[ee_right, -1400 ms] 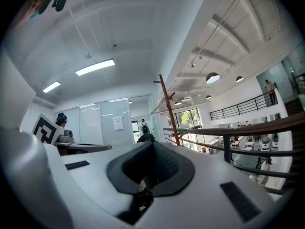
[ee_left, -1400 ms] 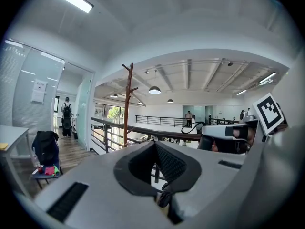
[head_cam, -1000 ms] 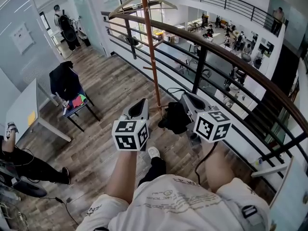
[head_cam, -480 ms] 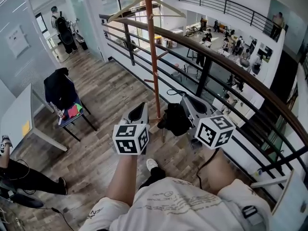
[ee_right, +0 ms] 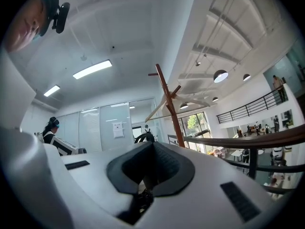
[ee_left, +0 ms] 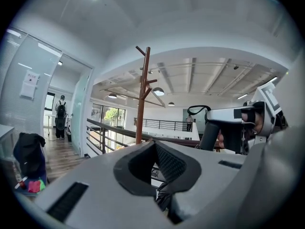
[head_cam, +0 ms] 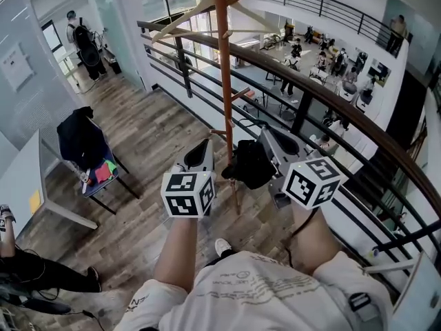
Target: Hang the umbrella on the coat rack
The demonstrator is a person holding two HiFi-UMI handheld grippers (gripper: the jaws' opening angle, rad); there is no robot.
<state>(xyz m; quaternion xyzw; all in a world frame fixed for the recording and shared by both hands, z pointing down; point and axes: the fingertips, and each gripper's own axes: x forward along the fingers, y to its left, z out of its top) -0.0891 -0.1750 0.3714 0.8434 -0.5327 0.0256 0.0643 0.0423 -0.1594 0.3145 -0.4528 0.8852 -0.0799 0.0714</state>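
Note:
The coat rack [head_cam: 224, 67] is a tall brown wooden pole with angled pegs, standing by the balcony railing; it also rises ahead in both gripper views [ee_left: 142, 99] [ee_right: 171, 104]. The umbrella [head_cam: 248, 164] is a folded black bundle hanging close against the pole's right side, just under and left of my right gripper [head_cam: 265, 135], whose jaws are shut with dark material pinched low between them [ee_right: 151, 147]. My left gripper [head_cam: 204, 147] hovers just left of the pole with its jaws closed [ee_left: 153, 144]; whether it touches the umbrella is unclear.
A dark curved railing [head_cam: 331, 95] runs right behind the rack, with an open drop to a lower floor beyond. A chair with a black jacket [head_cam: 83, 140] and a white table [head_cam: 27, 192] stand at the left. A person with a backpack [head_cam: 77, 36] stands far back.
Both grippers and the umbrella have come closer to the rack; the pole now rises between them, and the chair and floor have slid back and left in view.

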